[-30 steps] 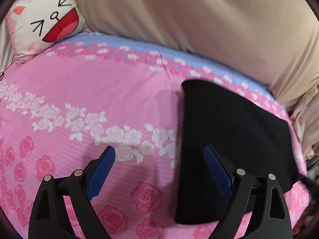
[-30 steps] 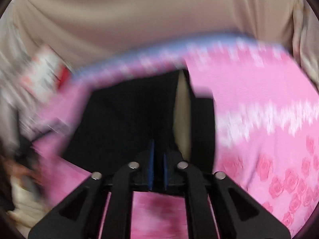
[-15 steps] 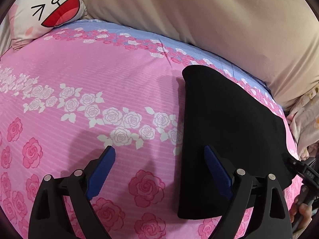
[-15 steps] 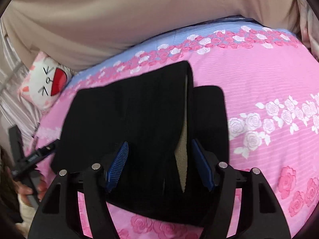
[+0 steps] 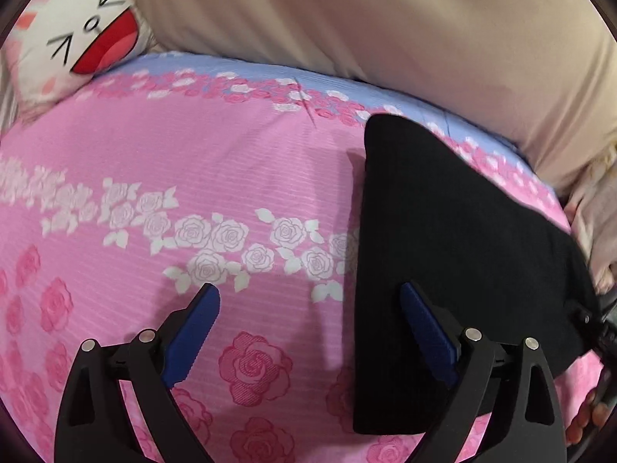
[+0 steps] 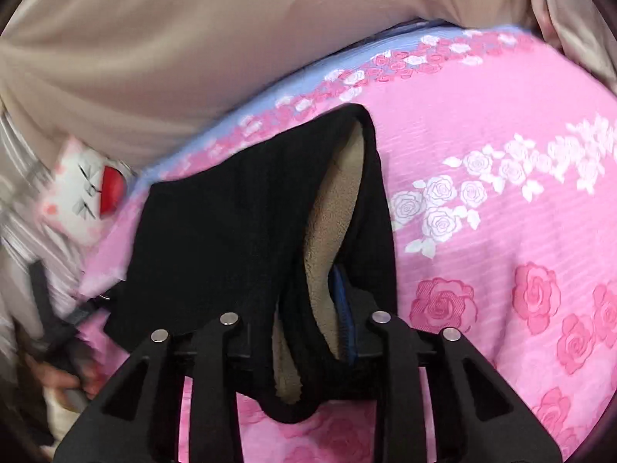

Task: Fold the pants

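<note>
We saw no brand, label or words to read anywhere. On the left sat a white cushion with a laughing cartoon face (image 5: 73, 34). Our left gripper (image 5: 308, 324) hung wide open over the pink bedsheet with roses (image 5: 154, 162), holding nothing. To its right lay the folded black pants with a fuzzy tan inside (image 5: 455, 239), flat on the sheet. Their long side ran from near us toward the big beige blanket (image 5: 385, 19). Our right gripper (image 6: 308, 316) had just been closing, and its jaws pinched the near edge of the pants.
</note>
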`<state>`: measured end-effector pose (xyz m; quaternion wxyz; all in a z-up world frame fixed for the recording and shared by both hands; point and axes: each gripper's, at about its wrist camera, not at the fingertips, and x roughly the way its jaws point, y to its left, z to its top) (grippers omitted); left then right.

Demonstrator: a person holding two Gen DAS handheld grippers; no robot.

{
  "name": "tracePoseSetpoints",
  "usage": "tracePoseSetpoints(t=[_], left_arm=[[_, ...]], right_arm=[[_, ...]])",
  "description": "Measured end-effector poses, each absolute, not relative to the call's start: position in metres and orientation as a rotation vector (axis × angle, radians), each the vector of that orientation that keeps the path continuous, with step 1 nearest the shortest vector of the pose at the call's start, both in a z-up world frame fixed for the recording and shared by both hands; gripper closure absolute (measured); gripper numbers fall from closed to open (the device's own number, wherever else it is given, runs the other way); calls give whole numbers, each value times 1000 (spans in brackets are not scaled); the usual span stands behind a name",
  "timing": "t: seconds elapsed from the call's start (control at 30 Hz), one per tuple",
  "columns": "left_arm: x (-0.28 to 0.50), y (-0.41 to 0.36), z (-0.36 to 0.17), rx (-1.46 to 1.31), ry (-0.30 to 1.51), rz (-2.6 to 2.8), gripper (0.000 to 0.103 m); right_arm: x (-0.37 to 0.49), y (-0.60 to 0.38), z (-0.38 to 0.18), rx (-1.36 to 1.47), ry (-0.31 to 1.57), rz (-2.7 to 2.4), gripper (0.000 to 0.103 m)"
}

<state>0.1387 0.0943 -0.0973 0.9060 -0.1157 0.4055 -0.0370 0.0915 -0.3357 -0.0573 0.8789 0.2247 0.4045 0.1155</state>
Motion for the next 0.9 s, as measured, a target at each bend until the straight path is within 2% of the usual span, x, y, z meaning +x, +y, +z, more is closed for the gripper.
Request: tracePoseSetpoints(t=[0.03, 0.17, 0.27, 0.37, 0.47, 0.5, 0.53, 0.6, 0.7, 0.77, 0.83, 0.9], left_arm=[[138, 98, -92, -246, 833, -77, 11], [133, 109, -53, -252, 737, -73, 11], [149, 97, -18, -295, 672, -143, 11], [194, 58, -18, -280, 759, -200, 11], [248, 21, -59, -215, 921, -169, 10], [260, 17, -74, -181, 953, -103, 8], [269, 18, -88, -193, 972, -94, 7], [271, 26, -90, -259, 957, -96, 7], [272, 32, -90, -224, 934, -39, 5], [277, 44, -94, -312, 951, -67, 5], [277, 45, -94, -313, 950, -71, 5], [274, 46, -90, -299, 956, -82, 5]], right_arm=[[87, -338, -48, 459, 818, 217, 66], [68, -338, 4, 410, 668, 159, 66], [90, -308, 29, 407, 645, 298, 66], [127, -274, 17, 391, 705, 377, 66], [171, -267, -29, 359, 815, 312, 69], [183, -278, -51, 350, 843, 249, 82], [188, -287, -60, 381, 838, 234, 103], [186, -303, -57, 522, 853, 268, 103], [167, -295, -30, 407, 763, 258, 96], [179, -291, -53, 305, 831, 213, 97], [182, -306, -49, 394, 828, 235, 100], [162, -316, -24, 401, 784, 204, 96]])
